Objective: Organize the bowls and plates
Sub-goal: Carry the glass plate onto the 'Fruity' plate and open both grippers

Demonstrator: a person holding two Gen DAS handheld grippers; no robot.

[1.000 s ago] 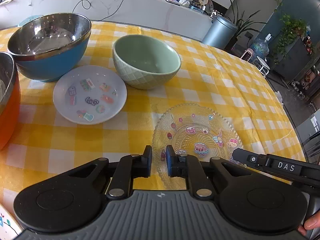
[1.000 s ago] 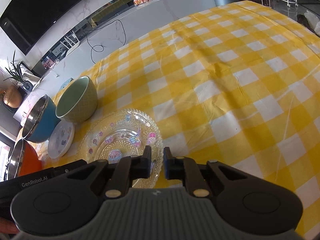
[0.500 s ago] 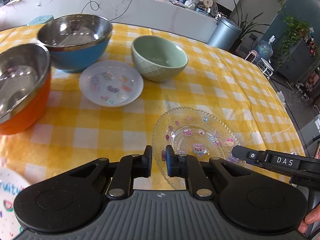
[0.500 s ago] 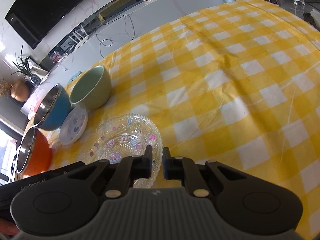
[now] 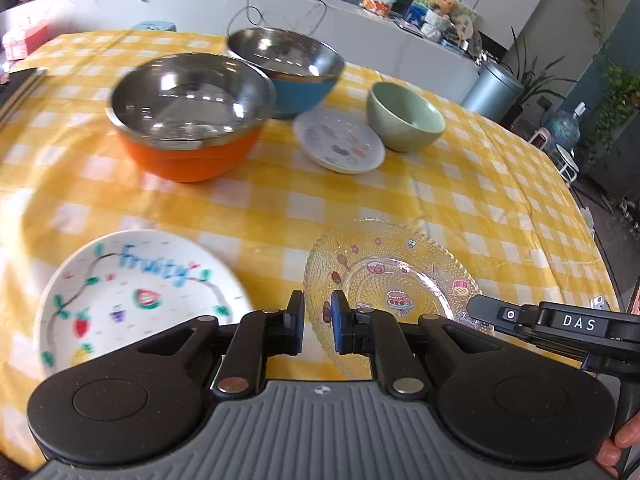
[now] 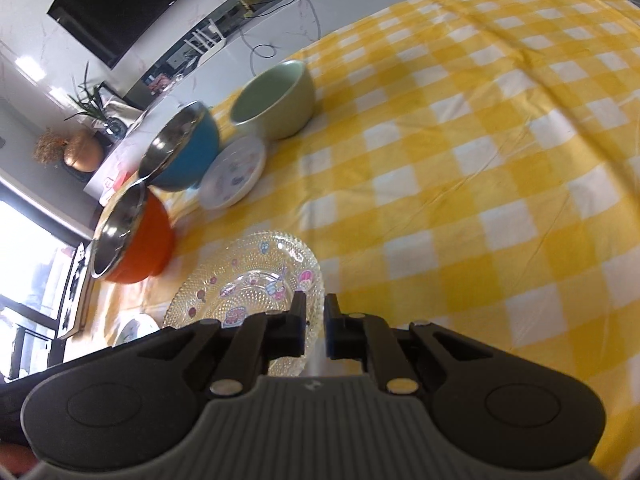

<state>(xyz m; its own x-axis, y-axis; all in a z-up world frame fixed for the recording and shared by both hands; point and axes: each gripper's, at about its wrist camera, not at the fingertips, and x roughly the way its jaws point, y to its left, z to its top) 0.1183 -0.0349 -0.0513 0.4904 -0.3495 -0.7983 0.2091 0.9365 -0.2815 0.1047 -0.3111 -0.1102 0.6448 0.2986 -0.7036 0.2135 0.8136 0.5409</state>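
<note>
A clear glass plate (image 5: 392, 280) with cartoon stickers hangs over the yellow checked tablecloth (image 5: 460, 200). My left gripper (image 5: 318, 320) is shut on its left rim. My right gripper (image 6: 316, 324) is shut on its right rim, and its black side shows in the left wrist view. Beside the glass plate (image 6: 244, 276), lower left, lies a white "fruity" plate (image 5: 136, 296). Farther back stand an orange steel-lined bowl (image 5: 188, 116), a blue steel-lined bowl (image 5: 288, 68), a small white sticker plate (image 5: 340, 140) and a green bowl (image 5: 404, 116).
Chopsticks on a dark mat (image 5: 20, 88) lie at the table's far left, near a pink box (image 5: 24, 40). A white counter (image 5: 360, 24) and a grey bin (image 5: 496, 88) stand behind the table. The table's edge curves down the right side. A hand (image 5: 616, 448) shows at the lower right.
Both grippers have carried the glass plate leftward over the table. The orange bowl and then the "fruity" plate have come into the left wrist view. The bowls sit farther off.
</note>
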